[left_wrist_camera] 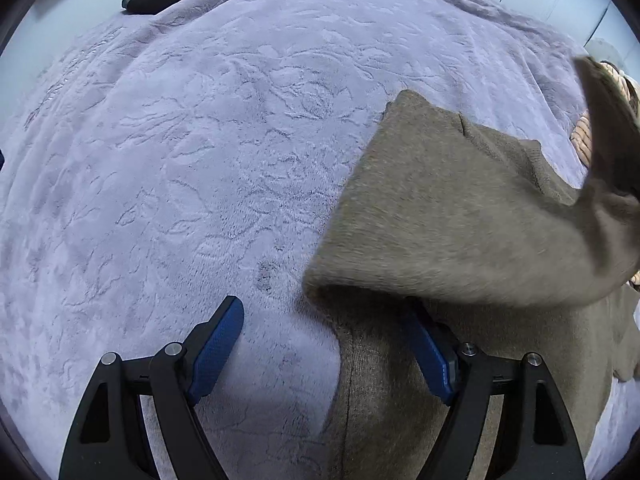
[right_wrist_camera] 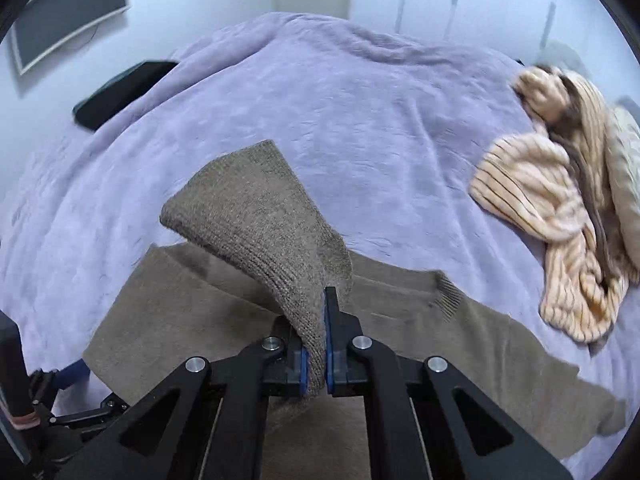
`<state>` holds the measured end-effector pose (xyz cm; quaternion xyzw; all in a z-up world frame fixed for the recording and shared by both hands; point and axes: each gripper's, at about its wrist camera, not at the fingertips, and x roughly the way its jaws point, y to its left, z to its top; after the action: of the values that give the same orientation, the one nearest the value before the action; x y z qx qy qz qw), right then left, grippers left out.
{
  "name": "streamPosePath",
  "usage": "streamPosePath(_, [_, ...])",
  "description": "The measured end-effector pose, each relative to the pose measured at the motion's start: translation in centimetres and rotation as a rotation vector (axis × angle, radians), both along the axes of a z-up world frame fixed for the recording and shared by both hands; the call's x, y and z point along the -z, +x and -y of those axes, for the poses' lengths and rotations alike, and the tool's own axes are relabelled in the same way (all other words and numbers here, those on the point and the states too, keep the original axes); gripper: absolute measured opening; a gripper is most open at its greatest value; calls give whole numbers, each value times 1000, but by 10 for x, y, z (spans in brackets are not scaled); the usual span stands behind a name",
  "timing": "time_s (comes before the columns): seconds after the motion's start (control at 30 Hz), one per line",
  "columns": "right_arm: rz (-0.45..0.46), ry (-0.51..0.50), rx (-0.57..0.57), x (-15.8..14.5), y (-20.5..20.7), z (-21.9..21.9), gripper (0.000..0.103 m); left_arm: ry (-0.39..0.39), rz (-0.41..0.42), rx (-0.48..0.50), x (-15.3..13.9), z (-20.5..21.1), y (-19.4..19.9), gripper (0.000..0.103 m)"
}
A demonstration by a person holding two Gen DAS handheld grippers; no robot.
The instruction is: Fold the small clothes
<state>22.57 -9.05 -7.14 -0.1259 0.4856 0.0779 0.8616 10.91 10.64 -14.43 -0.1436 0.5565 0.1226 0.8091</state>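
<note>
So the right hand-held gripper is pinching a sleeve of the brown sweater, lifted off the body, which lies flat on the bed right under both tools. The sleeve's long axis runs up and away to the left from the pads. The left hand-held gripper hangs spread wide with nothing pinched, straddling the sweater's left edge, so it's the nearer one for pinning that side. Farther right sits a striped pile, well apart. I'd guess the sleeve gets laid across the body next.
</note>
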Motion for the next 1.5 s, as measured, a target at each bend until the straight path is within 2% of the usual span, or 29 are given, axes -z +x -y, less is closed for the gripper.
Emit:
streamPosePath(0.1, [-24,78,177,1,-4,70,6,26,-5,6,2,5,5,81])
streamPosePath(0.2, [-131,176,327,31,-16,137,6,44,-18,26,7,13,11,81])
streamPosePath(0.27, [-239,312,376,60,-26,173,7,71,-20,34,10,19,14,81])
streamPosePath(0.33, [-303,411,419,77,-38,191,12,82,-20,29,11,20,14,81])
streamPosePath(0.4, [-313,467,467,85,-41,205,30,83,-21,22,11,20,14,81])
streamPosePath(0.47, [-295,540,521,83,-44,218,37,82,-20,12,12,23,16,81])
streamPosePath(0.53, [-284,584,565,80,-43,229,37,69,-21,-6,11,19,11,81])
streamPosePath(0.63, [-283,586,583,75,-33,236,35,-12,-21,-80,13,7,5,81])
streamPosePath(0.67, [-272,594,561,70,-28,234,16,-47,-14,-112,15,1,3,81])
streamPosePath(0.7, [-261,594,537,63,-26,232,9,-76,-1,-143,15,-4,0,81])
streamPosePath(0.8, [-212,625,442,45,-13,223,8,-136,36,-214,14,-14,-4,81])
streamPosePath(0.9, [-169,666,402,40,-7,226,8,-166,54,-262,17,-20,-11,81])
streamPosePath(1.0, [-172,640,423,55,-2,236,8,-131,47,-239,18,-14,-13,81])
streamPosePath(1.03, [-222,621,451,72,-1,243,9,-112,34,-214,17,-11,-11,81])
streamPosePath(1.1, [-293,599,510,97,-2,257,17,-84,3,-162,14,-7,-9,81])
streamPosePath(1.13, [-293,628,530,102,-11,262,17,-74,-10,-136,10,-6,-12,81])
streamPosePath(1.2, [-287,625,552,99,-21,267,22,-56,-32,-83,4,-6,-20,81])
streamPosePath(1.3, [-288,524,578,89,-37,268,24,-16,-55,-11,-6,-10,-35,81])
streamPosePath(1.43, [-227,396,602,56,-57,274,25,36,-49,26,-28,-22,-45,81])
streamPosePath(1.5, [-191,405,576,35,-64,281,28,41,-26,42,-39,-27,-40,81])
